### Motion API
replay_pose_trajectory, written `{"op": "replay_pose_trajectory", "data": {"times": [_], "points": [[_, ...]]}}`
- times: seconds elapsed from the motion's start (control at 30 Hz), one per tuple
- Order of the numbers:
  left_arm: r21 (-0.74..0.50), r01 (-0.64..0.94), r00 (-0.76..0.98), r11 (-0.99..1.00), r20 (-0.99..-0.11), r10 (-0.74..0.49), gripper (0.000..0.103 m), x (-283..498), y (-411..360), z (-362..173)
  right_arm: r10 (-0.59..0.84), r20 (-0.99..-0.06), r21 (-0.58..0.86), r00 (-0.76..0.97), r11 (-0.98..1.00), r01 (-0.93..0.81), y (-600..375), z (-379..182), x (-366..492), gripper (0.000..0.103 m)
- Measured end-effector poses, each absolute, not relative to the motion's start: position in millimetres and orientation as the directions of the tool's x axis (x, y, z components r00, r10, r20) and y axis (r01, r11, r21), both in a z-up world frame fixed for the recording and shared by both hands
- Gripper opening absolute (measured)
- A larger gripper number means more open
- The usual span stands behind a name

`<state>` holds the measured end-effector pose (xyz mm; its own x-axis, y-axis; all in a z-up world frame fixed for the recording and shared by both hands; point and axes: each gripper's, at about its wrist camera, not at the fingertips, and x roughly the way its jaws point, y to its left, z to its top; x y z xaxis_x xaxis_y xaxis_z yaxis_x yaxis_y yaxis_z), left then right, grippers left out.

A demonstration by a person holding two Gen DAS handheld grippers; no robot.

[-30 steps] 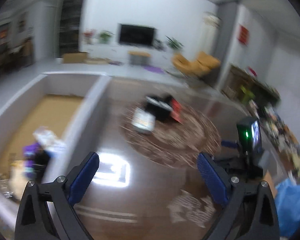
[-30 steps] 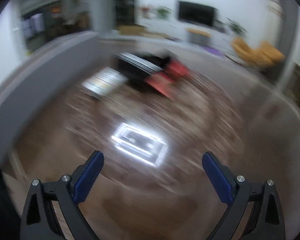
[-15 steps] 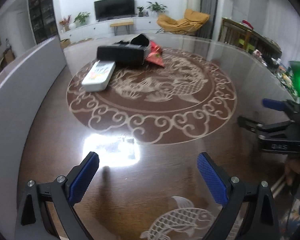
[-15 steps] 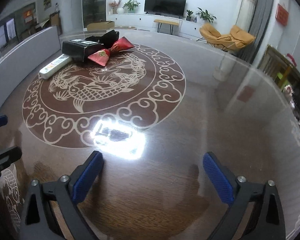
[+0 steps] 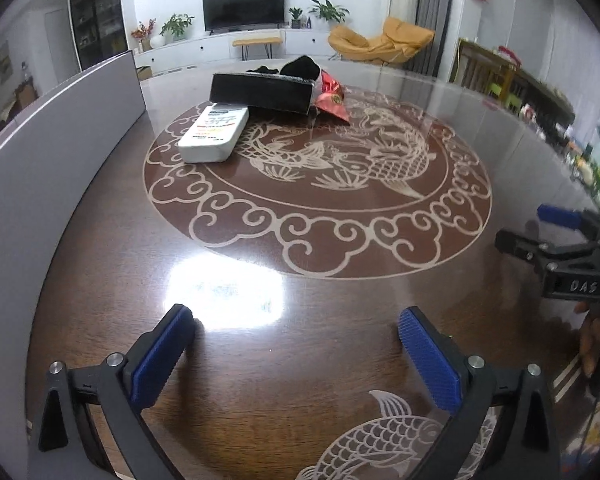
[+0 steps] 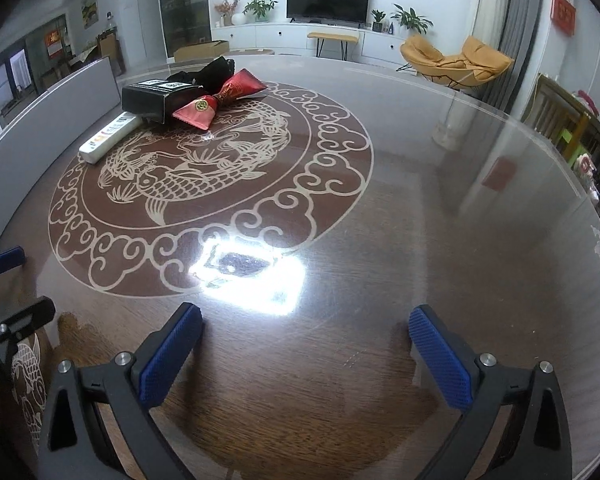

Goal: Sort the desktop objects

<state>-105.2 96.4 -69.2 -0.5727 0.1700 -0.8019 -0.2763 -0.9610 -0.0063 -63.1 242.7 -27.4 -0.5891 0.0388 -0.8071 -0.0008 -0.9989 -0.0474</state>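
A white remote-like bar lies on the far left of the brown table, also in the right wrist view. Behind it lie a black box, a red bow-shaped packet and a black cloth. My left gripper is open and empty above the near table. My right gripper is open and empty; it also shows at the right edge of the left wrist view.
A grey wall of a bin runs along the table's left side. The table has a glossy top with a fish medallion and a bright light glare. Chairs and shelves stand beyond the right edge.
Both grippers swung from a blurred view of the bin and room to face the table, then moved slightly closer to the objects. Both stayed open.
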Motion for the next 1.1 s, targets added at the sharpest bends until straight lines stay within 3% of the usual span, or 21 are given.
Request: {"op": "replay_pose_trajectory", "data": {"times": [1.1], "points": [[-0.002,-0.213,-0.586,-0.977,-0.800,0.129,0.103,-104,90,-68,0.033,-0.809,-0.039,-0.587,-0.999,-0.003,243,-28,-64,0.103]]}}
